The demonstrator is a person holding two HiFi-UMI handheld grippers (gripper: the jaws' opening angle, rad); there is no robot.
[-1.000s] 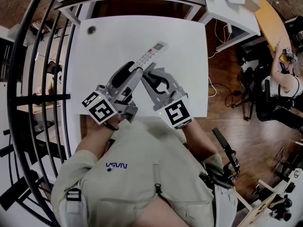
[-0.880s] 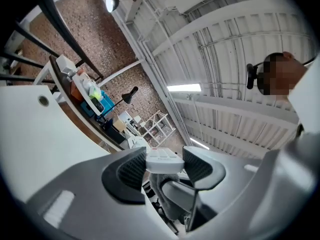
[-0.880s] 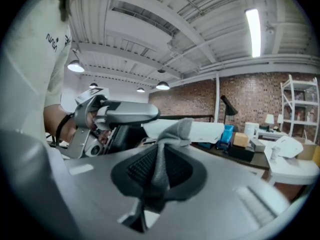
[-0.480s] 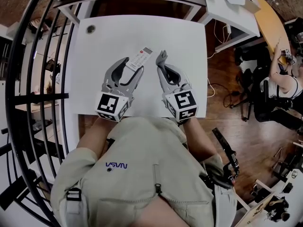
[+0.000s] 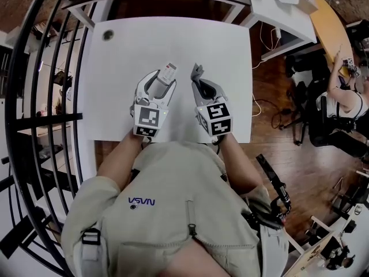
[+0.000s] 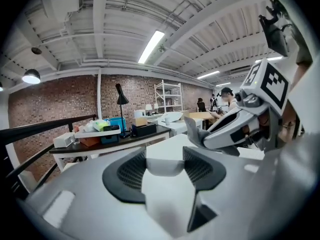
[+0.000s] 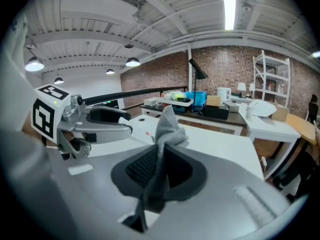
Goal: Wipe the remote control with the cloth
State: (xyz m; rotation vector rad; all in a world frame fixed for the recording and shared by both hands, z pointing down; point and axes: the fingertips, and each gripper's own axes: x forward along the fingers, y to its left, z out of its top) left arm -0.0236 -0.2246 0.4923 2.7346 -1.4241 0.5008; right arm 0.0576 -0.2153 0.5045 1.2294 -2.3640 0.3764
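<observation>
Over the near half of the white worktop [image 5: 144, 39], the left tongs [image 5: 163, 81] are clamped on the remote control [image 5: 168, 73], jaws set wide across its white body and its far end poking past the tips. Just right of it, across a small gap, the right tongs [image 5: 199, 81] are pinched nearly closed on the grey cloth [image 5: 197, 70]. One remote, one cloth, two tongs.

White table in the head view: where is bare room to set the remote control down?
The far half of the table is bare, apart from a dark round spot at its far left corner. Narrower bare strips lie outside the left gripper and the right gripper. The near middle is crowded: both grippers, remote control and cloth.
</observation>
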